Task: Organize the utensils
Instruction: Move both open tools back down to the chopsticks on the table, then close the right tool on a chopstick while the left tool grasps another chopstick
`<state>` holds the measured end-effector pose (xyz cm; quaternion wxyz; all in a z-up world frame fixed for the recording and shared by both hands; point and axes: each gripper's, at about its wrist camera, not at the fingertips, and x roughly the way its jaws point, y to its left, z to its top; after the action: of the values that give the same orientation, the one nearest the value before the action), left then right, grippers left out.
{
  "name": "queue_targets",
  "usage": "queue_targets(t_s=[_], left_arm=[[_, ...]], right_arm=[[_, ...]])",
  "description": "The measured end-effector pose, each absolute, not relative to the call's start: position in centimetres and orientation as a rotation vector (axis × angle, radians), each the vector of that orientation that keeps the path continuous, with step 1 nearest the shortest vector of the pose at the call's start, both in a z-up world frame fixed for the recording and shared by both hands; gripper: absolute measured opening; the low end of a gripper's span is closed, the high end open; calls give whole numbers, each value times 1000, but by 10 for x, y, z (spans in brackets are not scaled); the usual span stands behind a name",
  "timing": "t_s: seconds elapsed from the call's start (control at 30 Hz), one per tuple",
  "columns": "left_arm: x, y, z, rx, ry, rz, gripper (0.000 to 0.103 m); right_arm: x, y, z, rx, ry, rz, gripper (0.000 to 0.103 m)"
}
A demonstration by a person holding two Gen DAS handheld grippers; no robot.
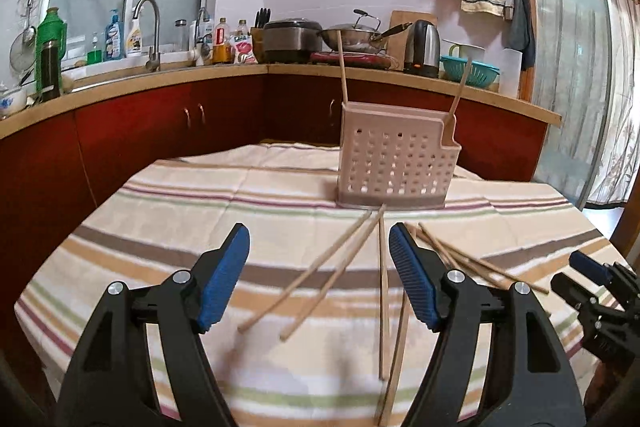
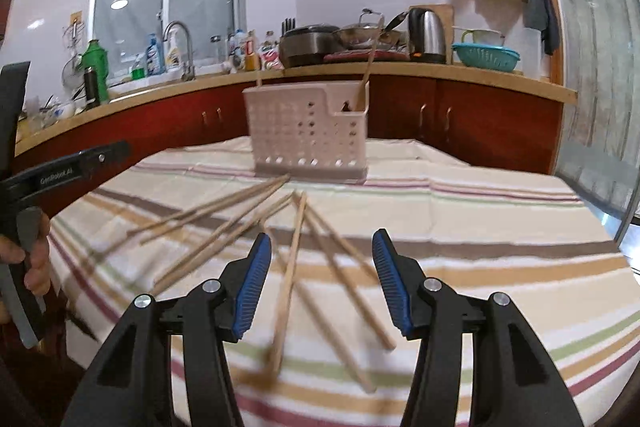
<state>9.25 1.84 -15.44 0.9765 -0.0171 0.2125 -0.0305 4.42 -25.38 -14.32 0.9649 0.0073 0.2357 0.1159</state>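
Hovering over scattered chopsticks [image 1: 308, 291], both grippers spread and empty.

Left gripper [image 1: 320, 277] has its blue pads wide apart above the striped cloth [image 1: 160, 227], nothing pinched, loose sticks lying between and beyond them. Right gripper [image 2: 322, 281] is parted somewhat less, also gripping nothing, sticks fanned beneath it. Farther back on the cloth stands the perforated holder [image 1: 394, 163], with two utensils upright inside it.

chopsticks [image 2: 286, 291] blurred — ends cut off
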Motion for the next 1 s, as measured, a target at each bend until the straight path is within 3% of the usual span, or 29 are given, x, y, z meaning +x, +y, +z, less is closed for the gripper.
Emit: queue_targets(t_s=[0.4, 0.63, 1.0], left_arm=[[65, 19, -182, -30, 483, -46, 71], [62, 16, -192, -28, 505, -53, 71], [63, -11, -211, 16, 568, -133, 70]], right_arm=[[32, -239, -185, 8, 616, 287, 35], [30, -233, -198, -20, 674, 317, 8], [26, -255, -186, 10, 628, 264, 6]])
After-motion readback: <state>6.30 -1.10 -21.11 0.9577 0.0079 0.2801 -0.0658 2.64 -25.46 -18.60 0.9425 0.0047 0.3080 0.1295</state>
